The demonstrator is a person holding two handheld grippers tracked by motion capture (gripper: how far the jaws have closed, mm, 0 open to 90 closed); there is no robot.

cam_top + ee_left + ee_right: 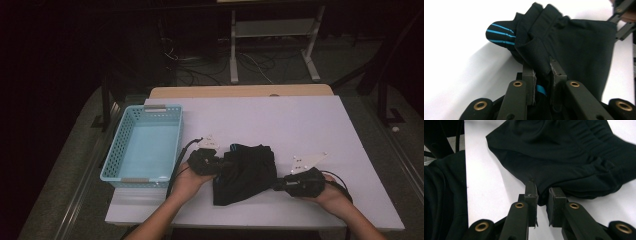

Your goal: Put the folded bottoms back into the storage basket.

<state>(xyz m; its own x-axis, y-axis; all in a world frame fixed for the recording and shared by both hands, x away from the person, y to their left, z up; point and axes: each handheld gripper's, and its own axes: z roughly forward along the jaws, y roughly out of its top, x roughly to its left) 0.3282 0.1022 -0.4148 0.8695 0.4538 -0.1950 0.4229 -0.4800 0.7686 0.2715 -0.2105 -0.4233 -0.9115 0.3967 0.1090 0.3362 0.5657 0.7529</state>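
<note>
While the black garment (246,172) lay bunched on the near middle of the white table (280,120), I saw its long axis run roughly near to far, slightly slanted, with the wider folded mass toward the far end and a narrower tail reaching the near edge. Thin blue stripes showed on a rolled part of the cloth in the left gripper view (500,33); I could read no brand, label or writing on it.

I had the left gripper (220,164) at the garment's left edge, its jaws drawn together and clamped on a fold of the fabric, which rose between the pads (530,75). The right gripper (278,185) was at the garment's near right corner, pointing left, its jaws likewise pinched on the hem, with cloth caught between them in the right gripper view (541,195).

Near the garment's tail the table edge was close, leaving little margin there. Far of the garment and to its right the white surface lay open. To the left, a light blue perforated basket (120,145) stood just beside my left hand (187,182), its long side running near to far. Beyond the table's far edge were a strip of wooden board (240,91), cables (250,65) on the floor and a white stand (272,45).
</note>
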